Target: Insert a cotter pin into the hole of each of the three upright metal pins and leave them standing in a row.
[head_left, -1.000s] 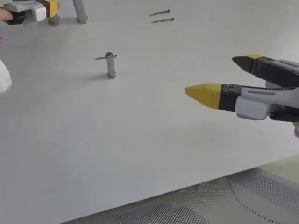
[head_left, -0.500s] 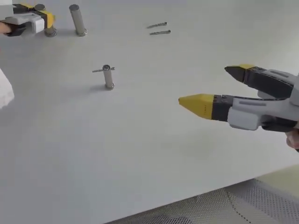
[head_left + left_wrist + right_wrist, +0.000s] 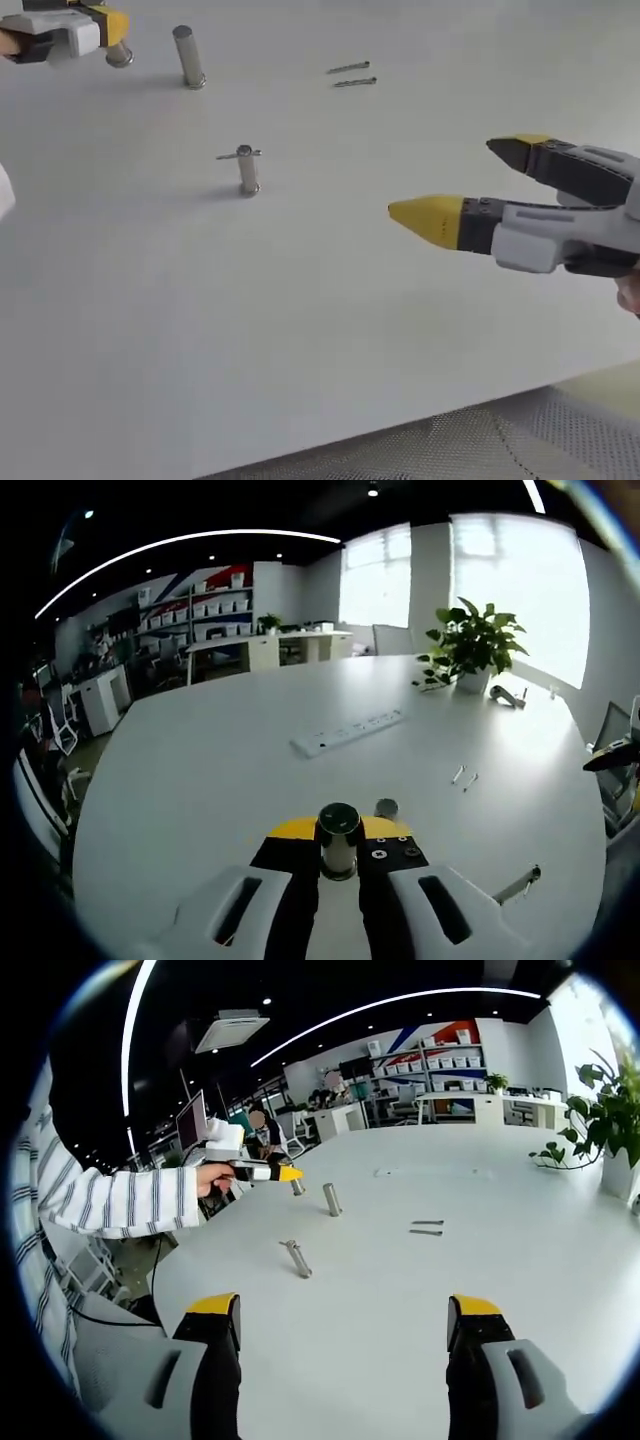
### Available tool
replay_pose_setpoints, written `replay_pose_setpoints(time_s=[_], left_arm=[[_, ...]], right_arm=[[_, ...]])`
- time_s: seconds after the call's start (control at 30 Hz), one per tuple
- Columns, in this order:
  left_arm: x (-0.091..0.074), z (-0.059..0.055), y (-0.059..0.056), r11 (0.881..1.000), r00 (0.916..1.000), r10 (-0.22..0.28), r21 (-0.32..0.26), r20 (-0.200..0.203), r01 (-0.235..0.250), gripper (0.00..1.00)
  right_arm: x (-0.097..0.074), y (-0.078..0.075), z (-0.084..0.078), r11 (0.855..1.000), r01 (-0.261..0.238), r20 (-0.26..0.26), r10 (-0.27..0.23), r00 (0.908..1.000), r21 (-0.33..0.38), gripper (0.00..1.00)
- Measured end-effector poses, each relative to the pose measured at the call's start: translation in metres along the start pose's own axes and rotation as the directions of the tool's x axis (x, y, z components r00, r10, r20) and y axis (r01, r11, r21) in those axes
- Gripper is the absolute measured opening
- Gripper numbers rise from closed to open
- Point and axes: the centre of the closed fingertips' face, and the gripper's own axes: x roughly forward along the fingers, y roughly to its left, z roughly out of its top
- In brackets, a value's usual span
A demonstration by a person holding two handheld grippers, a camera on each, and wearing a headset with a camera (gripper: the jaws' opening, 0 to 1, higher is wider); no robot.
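Three upright metal pins are sharing the white table point(image 3: 300, 330). The fitted pin point(image 3: 247, 172) is carrying a cotter pin crosswise through its head and is standing alone, nearest the person. The bare pin point(image 3: 188, 58) is standing further back. The held pin point(image 3: 338, 848) is sitting clamped between the closed jaws of the left gripper point(image 3: 108, 24), at the far left of the head view; whether its base is touching the table, I cannot tell.

Two loose cotter pins point(image 3: 350, 75) are lying flat, side by side, long axes parallel and running roughly left to right in the head view, well apart from every upright pin.

The right gripper point(image 3: 440, 178) is hovering with jaws spread wide, gripping nothing. The loose pair is lying ahead of it and to its left, with bare table between and nothing obstructing; it is the nearer gripper.

Judgement: picking one is calling for a pinch across its thin width, and its neighbour risks being nudged.

Also on the table, a power strip point(image 3: 350, 732) and a potted plant point(image 3: 475, 645) are sitting far off.
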Motion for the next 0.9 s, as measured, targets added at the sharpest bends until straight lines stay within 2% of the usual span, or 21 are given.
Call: replay_pose_setpoints(time_s=[0.17, 0.23, 0.27, 0.43, 0.53, 0.7, 0.8, 0.9], left_arm=[[-0.03, 0.018, -0.027, 0.999, 0.9991, -0.031, -0.034, 0.03, 0.032, 0.09], [-0.04, 0.022, -0.043, 0.994, 0.9963, -0.078, -0.079, 0.036, 0.08, 0.09], [-0.044, 0.024, -0.048, 0.992, 0.9955, -0.086, -0.084, 0.041, 0.089, 0.09], [-0.067, 0.035, -0.086, 0.99, 0.9894, -0.141, -0.004, 0.036, 0.141, 0.09], [-0.078, 0.042, -0.11, 0.98, 0.9796, -0.198, 0.036, 0.037, 0.196, 0.09], [-0.093, 0.052, -0.148, 0.963, 0.9661, -0.255, 0.097, 0.038, 0.251, 0.09], [-0.097, 0.051, -0.167, 0.954, 0.9583, -0.284, 0.106, 0.034, 0.279, 0.1], [-0.098, 0.043, -0.188, 0.939, 0.9494, -0.314, 0.152, 0.005, 0.31, 0.1]], right_arm=[[-0.003, 0.003, 0.004, 1.0, -0.011, 0.015, 0.011, 0.9998, -0.012, 0.83], [-0.005, 0.005, 0.005, 1.0, -0.015, 0.022, 0.016, 0.9996, -0.015, 0.83], [-0.006, 0.005, 0.005, 1.0, -0.017, 0.024, 0.018, 0.9996, -0.017, 0.83], [-0.011, 0.008, 0.008, 0.999, -0.027, 0.033, 0.029, 0.9991, -0.034, 0.83], [-0.017, 0.011, 0.01, 0.998, -0.032, 0.041, 0.033, 0.9986, -0.045, 0.83], [-0.023, 0.011, 0.01, 0.998, -0.031, 0.044, 0.033, 0.9985, -0.053, 0.83], [-0.026, 0.012, 0.01, 0.998, -0.029, 0.048, 0.032, 0.9983, -0.056, 0.83], [-0.028, 0.013, 0.01, 0.998, -0.032, 0.051, 0.035, 0.9981, -0.057, 0.83]])
